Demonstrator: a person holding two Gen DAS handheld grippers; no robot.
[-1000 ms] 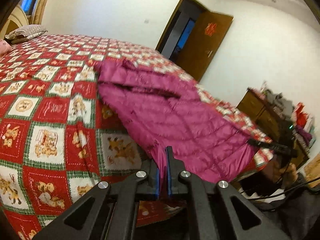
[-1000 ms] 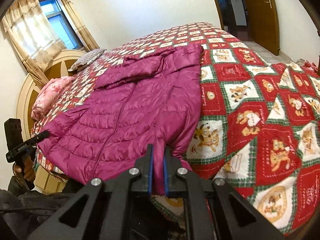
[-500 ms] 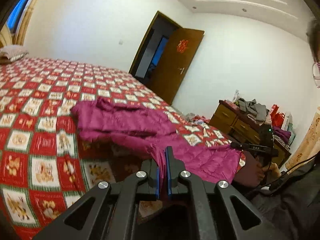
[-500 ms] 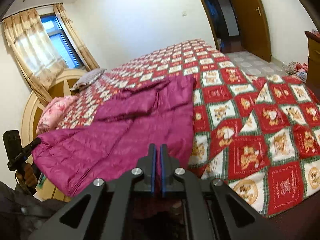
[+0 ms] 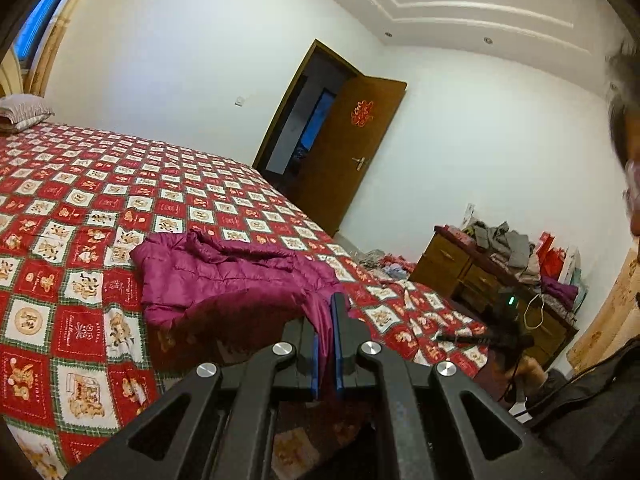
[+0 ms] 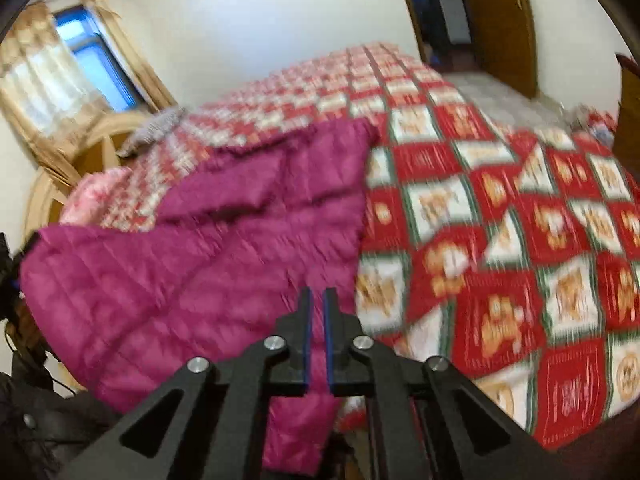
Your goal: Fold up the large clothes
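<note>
A magenta quilted down jacket [image 5: 224, 276] lies on a bed with a red, white and green checked bedspread [image 5: 80, 216]. My left gripper [image 5: 325, 312] is shut on the jacket's hem corner and holds it lifted above the bed's foot end. In the right wrist view the jacket [image 6: 208, 256] stretches from the bed up toward me. My right gripper [image 6: 315, 304] is shut on the other hem corner. The other gripper shows small at the far right of the left wrist view [image 5: 492, 338]. The right wrist view is blurred by motion.
A wooden dresser [image 5: 492, 276] piled with clothes stands by the right wall. An open brown door [image 5: 344, 156] is behind the bed. A pillow [image 5: 22, 110] and a pink quilt [image 6: 92, 200] lie at the wooden headboard [image 6: 52, 196]. A curtained window [image 6: 76, 68] is beyond.
Both grippers have risen with the jacket's hem. The lower part of the jacket has come off the bed and now hangs lifted, while the collar end stays on the bedspread.
</note>
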